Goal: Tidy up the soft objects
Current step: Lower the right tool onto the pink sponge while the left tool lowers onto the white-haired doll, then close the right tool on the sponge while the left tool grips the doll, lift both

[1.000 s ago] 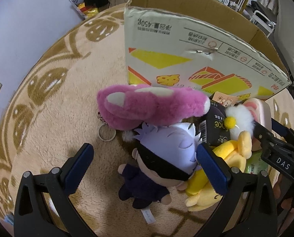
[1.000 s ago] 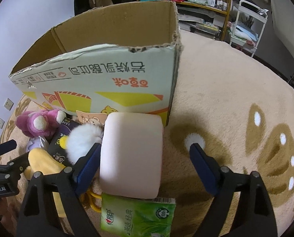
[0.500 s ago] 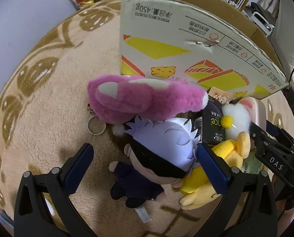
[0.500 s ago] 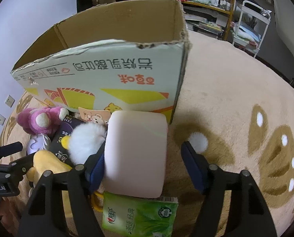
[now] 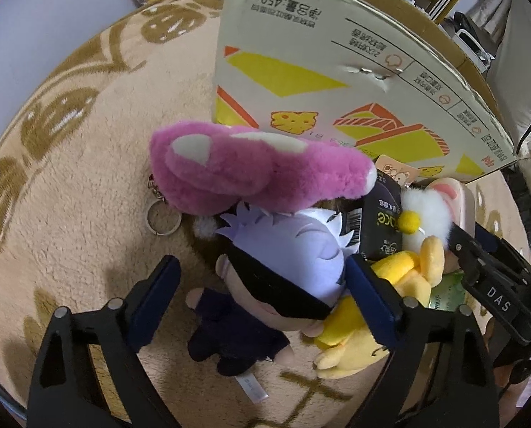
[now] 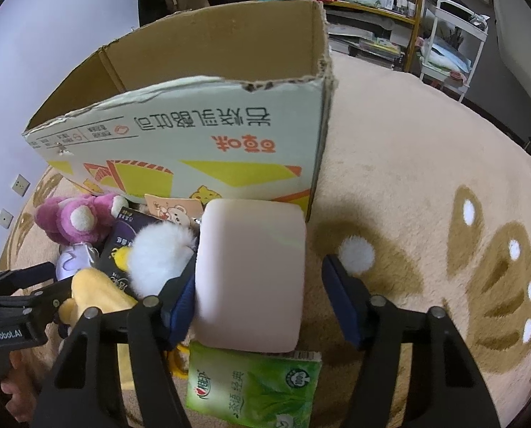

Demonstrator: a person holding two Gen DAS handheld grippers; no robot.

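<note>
In the left wrist view, a doll (image 5: pixel 294 256) with lavender hair and a black blindfold lies on the rug between the jaws of my left gripper (image 5: pixel 262 296). The jaws are closing: the right pad is at the doll's head and the left pad stands apart from it. A pink plush bear (image 5: pixel 251 174) lies just beyond the doll. In the right wrist view, my right gripper (image 6: pixel 262 303) straddles a pale pink cushion (image 6: pixel 251 278) and its jaws are closing. The left pad touches the cushion, while a gap remains at the right pad.
An open cardboard box (image 6: pixel 212 135) stands right behind the pile. A yellow plush (image 5: pixel 401 278), a white fluffy ball (image 6: pixel 158 253), a dark packet (image 5: pixel 379 221) and a green tissue pack (image 6: pixel 254 381) crowd the toys. A keyring (image 5: pixel 162 219) and a white pompom (image 6: pixel 356 253) lie on the beige rug.
Both pairs of jaws have narrowed, the left around the doll and the right around the pink cushion. The left view has tipped slightly. No toy has shifted.
</note>
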